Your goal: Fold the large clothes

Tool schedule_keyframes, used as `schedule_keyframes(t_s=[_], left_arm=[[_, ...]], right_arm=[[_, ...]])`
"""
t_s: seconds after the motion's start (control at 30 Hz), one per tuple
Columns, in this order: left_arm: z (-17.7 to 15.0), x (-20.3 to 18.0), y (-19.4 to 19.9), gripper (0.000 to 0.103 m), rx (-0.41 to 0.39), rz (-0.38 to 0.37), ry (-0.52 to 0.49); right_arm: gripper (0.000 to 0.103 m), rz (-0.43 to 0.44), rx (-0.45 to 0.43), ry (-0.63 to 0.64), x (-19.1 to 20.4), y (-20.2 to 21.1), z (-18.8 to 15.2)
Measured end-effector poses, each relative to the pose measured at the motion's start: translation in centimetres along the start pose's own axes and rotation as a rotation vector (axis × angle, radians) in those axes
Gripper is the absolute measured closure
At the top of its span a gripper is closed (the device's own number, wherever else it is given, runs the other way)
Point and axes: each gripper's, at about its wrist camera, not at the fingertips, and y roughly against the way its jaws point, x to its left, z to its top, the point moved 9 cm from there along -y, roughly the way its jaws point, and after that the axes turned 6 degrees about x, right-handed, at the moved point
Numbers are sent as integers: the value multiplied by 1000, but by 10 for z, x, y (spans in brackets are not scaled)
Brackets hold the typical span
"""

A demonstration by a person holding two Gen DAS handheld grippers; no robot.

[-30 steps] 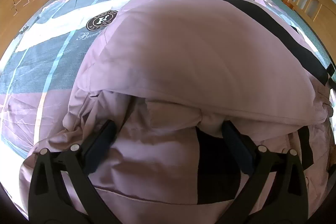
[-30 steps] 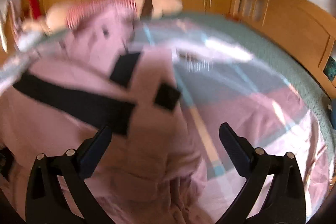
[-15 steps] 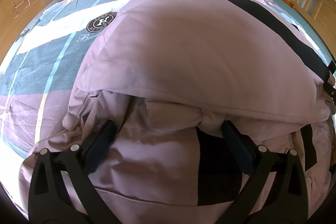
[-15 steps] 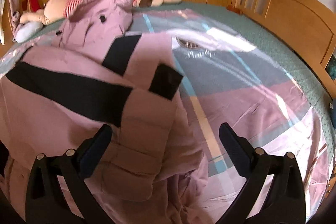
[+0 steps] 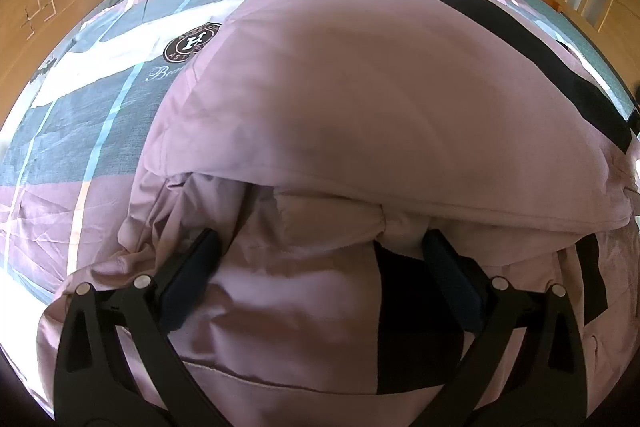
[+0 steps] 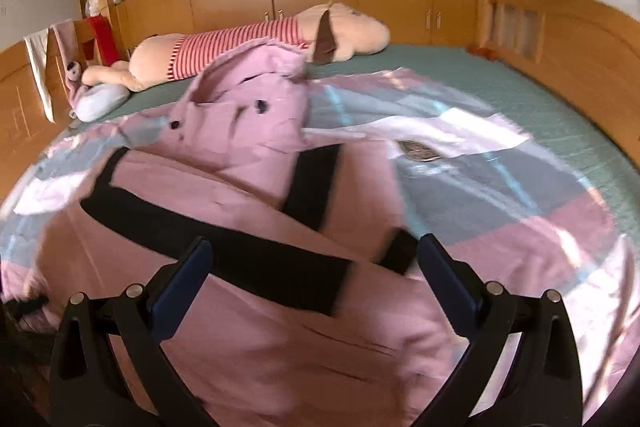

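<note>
Puffy lilac padded coat with black bands (image 5: pixel 360 99), lying across a patchwork bed cover of pink, grey-blue and white panels (image 5: pixel 80 131) on a bed with a wooden surround. Left gripper (image 5: pixel 320 251): jaws spread wide, the two dark pads resting against the coat's lower layer, just beneath a folded-over upper layer; nothing is pinched between them. Right gripper (image 6: pixel 312 251): jaws likewise wide apart, above the coat's broad black band (image 6: pixel 224 239), holding nothing; whether the pads touch the cloth cannot be told. The coat's collar with dark snap buttons (image 6: pixel 240 107) points towards a large stuffed toy in a red-and-white striped shirt (image 6: pixel 240 43) at the far edge of the bed
</note>
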Motion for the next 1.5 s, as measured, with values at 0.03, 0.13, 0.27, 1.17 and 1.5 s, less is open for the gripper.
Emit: schedule_keyframes(t_s=[0.03, 0.13, 0.27, 1.17, 1.5], left_arm=[[0, 0, 0, 2, -1, -2, 0], [0, 0, 0, 2, -6, -8, -3], [-1, 0, 0, 2, -4, -17, -3], [3, 10, 9, 2, -40, -109, 78], [30, 63, 101, 2, -292, 62, 181]], right_arm=[[1, -11, 61, 17, 9, -18, 0], [1, -118, 304, 190, 30, -82, -18], [3, -39, 178, 188, 48, -33, 34], [99, 232, -139, 241, 76, 51, 85], [34, -94, -16, -175, -105, 100, -25]])
